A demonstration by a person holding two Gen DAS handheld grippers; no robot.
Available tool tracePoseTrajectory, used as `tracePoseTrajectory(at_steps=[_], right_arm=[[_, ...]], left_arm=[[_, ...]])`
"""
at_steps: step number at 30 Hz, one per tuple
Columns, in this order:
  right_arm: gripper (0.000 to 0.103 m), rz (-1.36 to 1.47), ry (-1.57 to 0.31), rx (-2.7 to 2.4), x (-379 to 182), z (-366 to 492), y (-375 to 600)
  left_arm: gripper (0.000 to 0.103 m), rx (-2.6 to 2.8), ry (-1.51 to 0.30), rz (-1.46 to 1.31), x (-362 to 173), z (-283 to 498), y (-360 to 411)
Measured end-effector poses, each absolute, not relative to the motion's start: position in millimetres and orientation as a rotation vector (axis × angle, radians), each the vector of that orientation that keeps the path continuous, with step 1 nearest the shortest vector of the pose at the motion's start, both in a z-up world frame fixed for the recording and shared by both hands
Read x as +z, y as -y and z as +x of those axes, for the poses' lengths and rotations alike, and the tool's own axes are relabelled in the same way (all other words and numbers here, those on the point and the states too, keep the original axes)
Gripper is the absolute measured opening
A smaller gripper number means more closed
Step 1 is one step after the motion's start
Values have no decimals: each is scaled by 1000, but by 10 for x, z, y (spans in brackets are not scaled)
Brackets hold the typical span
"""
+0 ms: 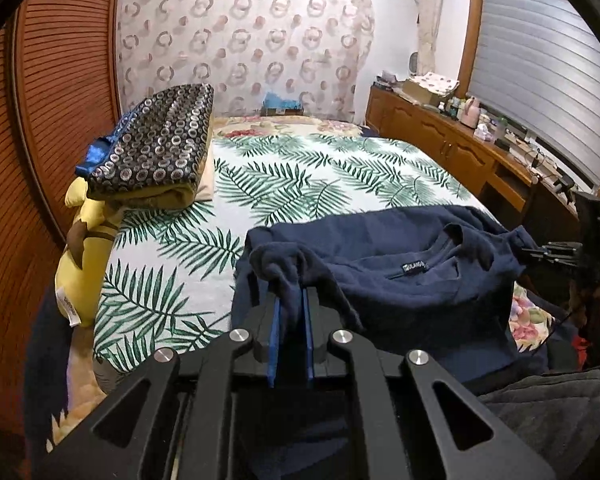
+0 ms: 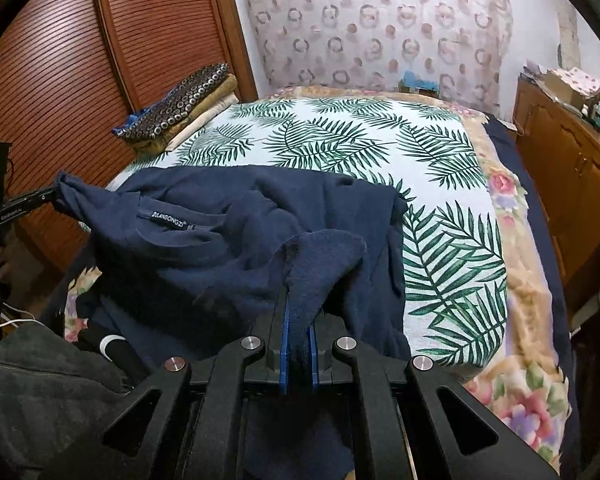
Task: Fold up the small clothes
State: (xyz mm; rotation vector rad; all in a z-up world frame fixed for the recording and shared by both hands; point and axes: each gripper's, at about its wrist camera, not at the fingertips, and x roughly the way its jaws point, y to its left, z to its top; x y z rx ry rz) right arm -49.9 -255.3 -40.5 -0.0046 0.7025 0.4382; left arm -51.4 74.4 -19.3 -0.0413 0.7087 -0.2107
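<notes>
My left gripper (image 1: 291,300) is pinched tight on one bunched corner of the navy sweatshirt (image 1: 400,280), and my right gripper (image 2: 299,320) is clamped on another fold of the same sweatshirt, so both blue pads are nearly buried in cloth and I cannot see their tips. The sweatshirt's lower part drops out of sight behind the black gripper frames, and I cannot tell how much of it hangs below. It lies across the near end of the bed sheet (image 1: 300,176) with the green leaf print, its neck label facing up. Where the sweatshirt ends toward me, a dark grey jacket (image 2: 40,380) fills the corner of both views, cut off by the edge. Beyond the sweatshirt, at the far left of the sheet, sits a stack of folded cloths (image 1: 156,148), with a yellow plush toy (image 1: 88,248) just below it. Wooden slatted doors (image 2: 60,60) stand left of the sheet, a wooden cabinet (image 1: 452,140) with cluttered small things right of it, and a patterned curtain (image 1: 244,40) behind.
</notes>
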Motion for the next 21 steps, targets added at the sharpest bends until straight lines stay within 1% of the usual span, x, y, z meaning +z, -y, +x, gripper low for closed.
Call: tracePoseTrajectory(at_steps=[6,8,9,11,12,13,15,16,17,18,19,20,21], right_arm=[[7,-19,-704,460,-337,-537,2524],[7,-26,-704,462,-311,-550,2514],[7,-28,-705,463,-309,-552,2520],[7,-28,-702,467,-290,-568,2529],[7,-29,-702,468,-285,-570,2544],[7,-28,-701,465,-275,-567,2550],[12,-22,-698,459,-245,-557,2573],[13,-17,-692,455,-226,-559,2589],[17,-14,-689,453,-210,-558,2606],[25,-10,-683,449,-192,-560,2625],[30,-4,-673,446,-165,-565,2659],[39,3,-663,444,-155,-561,2697],[42,10,-652,439,-136,-554,2730]], left_arm=[[16,-198,-664,6,-20,-535,-720],[26,-199,-639,4,52,-565,-738],[29,-197,-631,0,78,-568,-750],[41,-193,-619,-4,110,-563,-773],[45,-188,-618,-7,113,-545,-786],[46,-184,-622,-9,102,-522,-795],[49,-183,-643,-5,47,-448,-804],[52,-188,-653,-2,13,-406,-802],[54,-192,-667,0,-32,-351,-793],[55,-197,-681,1,-73,-302,-788],[61,-207,-701,0,-139,-223,-784],[69,-212,-713,0,-181,-180,-766],[71,-216,-725,0,-227,-124,-755]])
